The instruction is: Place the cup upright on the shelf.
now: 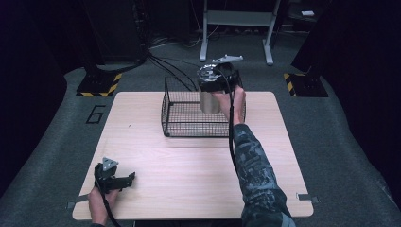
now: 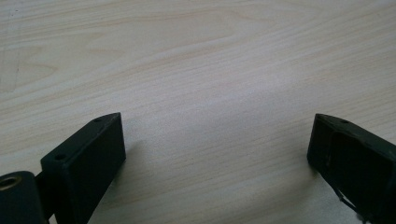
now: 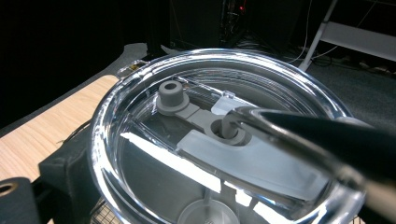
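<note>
The right gripper holds a steel tumbler above a black wire basket that stands at the far middle of the table. The tumbler hangs upright over the basket's right half, its base below the level of the basket's rim; whether it touches the basket floor I cannot tell. The basket is a square cage of fine mesh, open on top, and I see nothing else in it.

The tumbler is a smooth, brushed-metal cylinder with a clear plastic lid. In the right gripper view the lid is round with a thick, glossy rim, and a grey slider with two small raised knobs crosses its middle. The jaws are clamped on the tumbler near its top, one on each side.

The left gripper rests at the near left corner of the table, well apart from the basket. Its jaws stand wide apart with nothing between them, just pale wood grain in its own view. The tabletop is light, matte wood with rounded corners.
</note>
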`<state>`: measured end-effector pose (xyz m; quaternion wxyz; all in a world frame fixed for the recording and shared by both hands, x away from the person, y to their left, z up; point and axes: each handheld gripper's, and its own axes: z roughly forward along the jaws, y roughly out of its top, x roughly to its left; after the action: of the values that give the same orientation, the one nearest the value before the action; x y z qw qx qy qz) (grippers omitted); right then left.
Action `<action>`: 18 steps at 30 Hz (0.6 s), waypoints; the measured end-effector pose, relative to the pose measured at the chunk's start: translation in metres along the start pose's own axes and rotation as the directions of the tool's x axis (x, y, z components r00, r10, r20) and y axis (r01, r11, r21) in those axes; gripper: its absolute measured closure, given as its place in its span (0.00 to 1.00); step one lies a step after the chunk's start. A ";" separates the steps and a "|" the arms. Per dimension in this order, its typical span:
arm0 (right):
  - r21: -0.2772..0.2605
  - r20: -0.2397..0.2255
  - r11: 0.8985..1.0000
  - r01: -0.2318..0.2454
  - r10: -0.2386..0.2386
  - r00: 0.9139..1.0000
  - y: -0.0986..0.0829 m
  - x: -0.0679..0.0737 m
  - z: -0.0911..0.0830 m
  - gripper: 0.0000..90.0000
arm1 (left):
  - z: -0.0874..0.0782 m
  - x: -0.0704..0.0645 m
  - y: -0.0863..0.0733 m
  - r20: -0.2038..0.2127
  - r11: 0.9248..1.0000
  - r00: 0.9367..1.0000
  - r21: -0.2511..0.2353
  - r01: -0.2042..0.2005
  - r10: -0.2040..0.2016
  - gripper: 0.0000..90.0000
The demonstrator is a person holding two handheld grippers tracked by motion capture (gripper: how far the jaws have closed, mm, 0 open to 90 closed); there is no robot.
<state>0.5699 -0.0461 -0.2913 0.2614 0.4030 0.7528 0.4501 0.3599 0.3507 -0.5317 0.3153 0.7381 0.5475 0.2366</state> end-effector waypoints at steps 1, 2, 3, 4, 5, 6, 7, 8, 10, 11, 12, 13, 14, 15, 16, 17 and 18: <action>0.004 0.006 1.000 -0.015 0.015 1.000 0.000 0.001 0.001 0.04 | 0.000 0.000 0.000 0.000 1.000 1.000 0.002 -0.001 0.001 0.05; 0.003 0.005 1.000 -0.010 0.010 1.000 0.000 0.000 0.003 0.04 | 0.000 0.000 0.000 0.000 1.000 1.000 0.000 -0.003 0.003 0.05; 0.002 0.008 1.000 -0.009 0.009 1.000 0.000 -0.001 0.004 0.04 | 0.000 0.000 0.000 0.000 1.000 1.000 -0.002 0.006 -0.006 0.05; 0.009 0.010 1.000 -0.019 0.019 1.000 -0.001 0.000 0.005 0.04 | 0.000 0.000 0.000 0.000 1.000 1.000 -0.002 0.006 -0.006 0.05; 0.006 0.012 1.000 -0.013 0.013 1.000 -0.001 -0.001 0.006 0.04 | 0.000 0.000 0.000 0.001 1.000 1.000 -0.002 0.005 -0.005 0.05; 0.012 0.013 1.000 -0.017 0.017 1.000 -0.002 -0.002 0.007 0.04 | 0.000 0.000 0.000 0.000 1.000 1.000 -0.002 0.005 -0.005 0.05; 0.009 0.013 1.000 -0.016 0.016 1.000 -0.002 -0.002 0.009 0.04 | 0.000 0.000 0.000 -0.002 1.000 1.000 -0.001 0.003 -0.003 0.05; 0.014 0.017 1.000 -0.017 0.017 1.000 -0.002 -0.002 0.010 0.04 | 0.000 0.000 0.000 -0.001 1.000 1.000 -0.001 0.003 -0.003 0.05; 0.016 0.019 1.000 -0.008 0.008 1.000 -0.003 -0.003 0.014 0.04 | 0.000 0.000 0.000 0.003 1.000 1.000 0.004 0.003 -0.003 0.05; 0.018 0.023 1.000 -0.016 0.016 1.000 -0.003 -0.002 0.015 0.04 | 0.000 0.000 0.000 0.001 1.000 1.000 0.003 0.002 -0.002 0.05; 0.021 0.022 1.000 -0.017 0.016 1.000 -0.004 -0.002 0.016 0.04 | 0.000 0.000 0.000 0.001 1.000 1.000 0.003 0.002 -0.002 0.05; 0.022 0.023 1.000 -0.019 0.019 1.000 -0.004 -0.003 0.018 0.04 | 0.000 0.000 0.000 0.001 1.000 1.000 0.003 0.002 -0.002 0.05; 0.022 0.023 1.000 -0.019 0.019 1.000 -0.004 -0.003 0.018 0.04 | 0.000 0.000 0.000 0.001 1.000 1.000 0.003 0.001 -0.001 0.05; 0.023 0.022 1.000 -0.019 0.018 1.000 -0.005 -0.003 0.020 0.04 | 0.000 0.000 0.000 0.001 1.000 1.000 0.003 0.002 -0.002 0.05; 0.024 0.023 0.999 -0.025 0.025 0.999 -0.006 -0.003 0.021 0.04 | 0.000 0.000 0.000 0.002 1.000 1.000 0.003 0.004 -0.004 0.05; 0.024 0.024 0.999 -0.022 0.021 0.999 -0.006 -0.003 0.023 0.04 | 0.000 0.000 0.000 0.001 1.000 1.000 0.003 0.003 -0.003 0.05; 0.028 0.025 0.999 -0.020 0.019 1.000 -0.007 -0.003 0.025 0.04 | 0.000 0.000 0.000 0.001 1.000 1.000 0.003 0.002 -0.002 0.05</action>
<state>0.5880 -0.0390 -0.3086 0.2607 0.4194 0.7517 0.4370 0.3595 0.3506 -0.5314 0.3147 0.7381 0.5486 0.2351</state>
